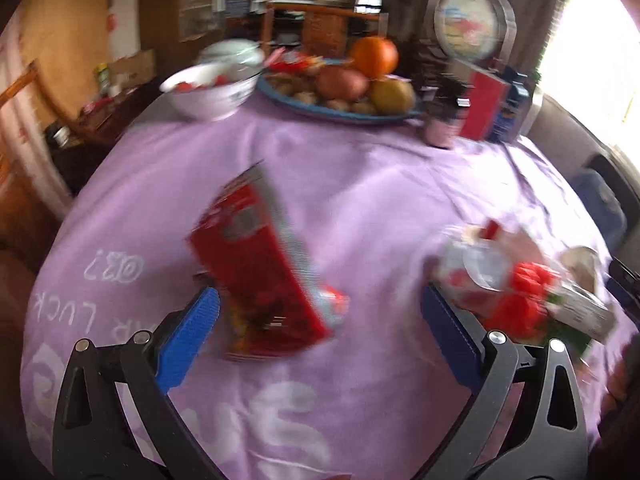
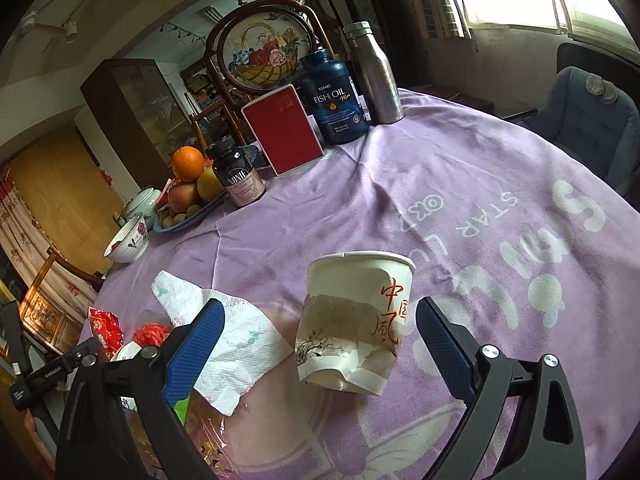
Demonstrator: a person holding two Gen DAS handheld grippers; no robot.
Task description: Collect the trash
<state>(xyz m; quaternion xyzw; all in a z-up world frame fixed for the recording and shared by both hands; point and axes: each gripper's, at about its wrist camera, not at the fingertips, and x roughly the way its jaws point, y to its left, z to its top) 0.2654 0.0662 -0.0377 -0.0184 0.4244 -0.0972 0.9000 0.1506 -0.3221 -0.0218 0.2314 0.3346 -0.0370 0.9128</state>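
Observation:
In the left wrist view a red snack wrapper [image 1: 260, 264] lies on the purple tablecloth [image 1: 360, 184], its lower end between the blue pads of my open left gripper [image 1: 320, 312]. To the right lies a blurred heap of plastic wrappers [image 1: 524, 292] with red print. In the right wrist view a crumpled white paper cup [image 2: 352, 320] with red characters stands between the pads of my open right gripper [image 2: 320, 324]. A crumpled paper towel [image 2: 228, 340] lies left of the cup, behind the left finger. Red wrappers [image 2: 120, 332] lie further left.
At the far side of the table stand a fruit plate [image 1: 340, 88], a white bowl [image 1: 208, 88], a red box [image 2: 282, 130], a fish oil bottle [image 2: 334, 98], a dark jar [image 2: 238, 176] and a metal bottle [image 2: 374, 76]. A blue chair [image 2: 588, 120] stands at the right.

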